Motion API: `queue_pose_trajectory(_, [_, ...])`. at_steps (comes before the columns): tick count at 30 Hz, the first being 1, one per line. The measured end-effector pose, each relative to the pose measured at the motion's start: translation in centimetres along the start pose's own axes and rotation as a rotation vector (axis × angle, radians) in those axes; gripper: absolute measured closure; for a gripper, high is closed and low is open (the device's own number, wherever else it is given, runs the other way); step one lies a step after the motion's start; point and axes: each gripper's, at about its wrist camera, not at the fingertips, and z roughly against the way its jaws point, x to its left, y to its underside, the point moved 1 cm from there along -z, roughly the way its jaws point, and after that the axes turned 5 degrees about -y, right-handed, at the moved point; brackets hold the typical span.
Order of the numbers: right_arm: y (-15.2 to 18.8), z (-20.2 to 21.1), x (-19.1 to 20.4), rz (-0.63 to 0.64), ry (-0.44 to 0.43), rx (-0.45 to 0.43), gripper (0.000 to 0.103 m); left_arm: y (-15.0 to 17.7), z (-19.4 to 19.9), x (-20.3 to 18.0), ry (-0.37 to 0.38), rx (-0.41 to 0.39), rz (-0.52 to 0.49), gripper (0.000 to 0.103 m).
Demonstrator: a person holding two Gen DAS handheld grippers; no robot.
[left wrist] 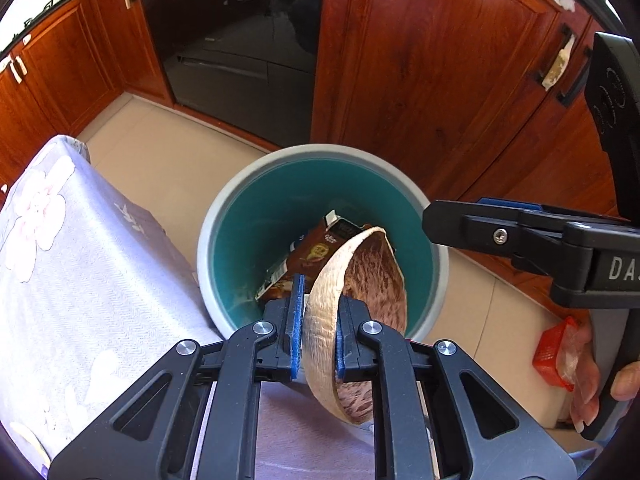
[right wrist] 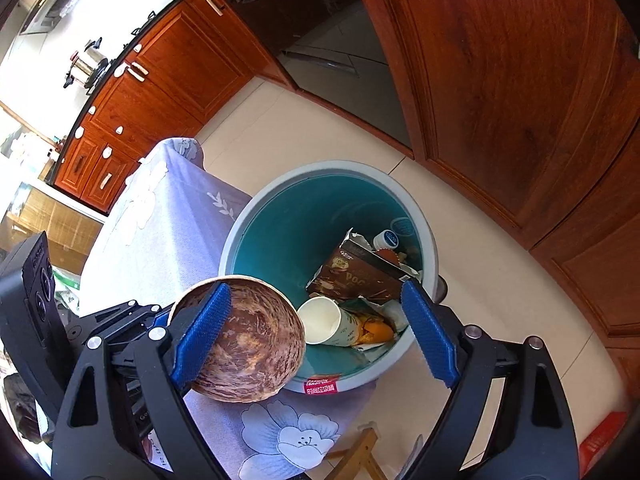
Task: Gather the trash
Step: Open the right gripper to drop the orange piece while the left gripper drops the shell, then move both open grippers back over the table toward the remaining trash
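Two grippers: both are held above the trash bin [left wrist: 320, 152], which stands on the tiled floor beside a table under a floral cloth [left wrist: 80, 240].
Left gripper [left wrist: 318, 320]: its blue pads are clamped on the rim of a brown-stained disposable bowl [left wrist: 360, 272], which is tilted on edge over the near side of the bin.
Right gripper [right wrist: 316, 332]: its fingers are spread wide with nothing between them, and they point down at the bin's mouth.
Bin contents: a brown snack box [right wrist: 360, 268] leans against the teal inner wall, and a white paper cup [right wrist: 324, 320] lies on its side next to orange peel [right wrist: 376, 332].
Surroundings: wooden cabinets [right wrist: 500, 80] and a dark oven [left wrist: 232, 32] are behind the bin.
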Motion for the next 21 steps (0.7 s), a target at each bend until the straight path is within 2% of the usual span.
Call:
queue_pose_trajectory(1, [-0.1, 0.0, -0.1, -0.002, 0.002, 0.000, 0.020, -0.1, 0.1, 0.0, -0.003, 0.000, 0.001, 0.080])
queue_pose_trajectory(2, [-0.2, 0.0, -0.1, -0.003, 0.003, 0.000, 0.020, -0.1, 0.1, 0.1, -0.009, -0.001, 0.004, 0.056])
queue_pose_trajectory(4, [-0.2, 0.1, -0.2, -0.004, 0.003, 0.001, 0.020, 0.0, 0.8, -0.1, -0.029, -0.036, 0.013, 0.037])
queue_pose_trajectory(6, [-0.3, 0.2, 0.0, -0.004, 0.006, -0.001, 0.020, 0.1, 1.1, -0.3, -0.036, -0.054, 0.012, 0.035])
queue_pose_trajectory(14, [0.0, 0.1, 0.9, -0.008, 0.004, 0.008, 0.020, 0.2, 2.1, 0.0, -0.043, -0.068, 0.021, 0.019])
queue_pose_trajectory(19, [0.2, 0.3, 1.6, -0.005, 0.006, 0.012, 0.020, 0.6, 3.5, 0.7, -0.047, -0.091, 0.032, 0.013])
queue_pose_trajectory(21, [0.3, 0.5, 2.1, 0.002, 0.008, 0.012, 0.010, 1.0, 4.0, 1.0, -0.052, -0.102, 0.034, 0.012])
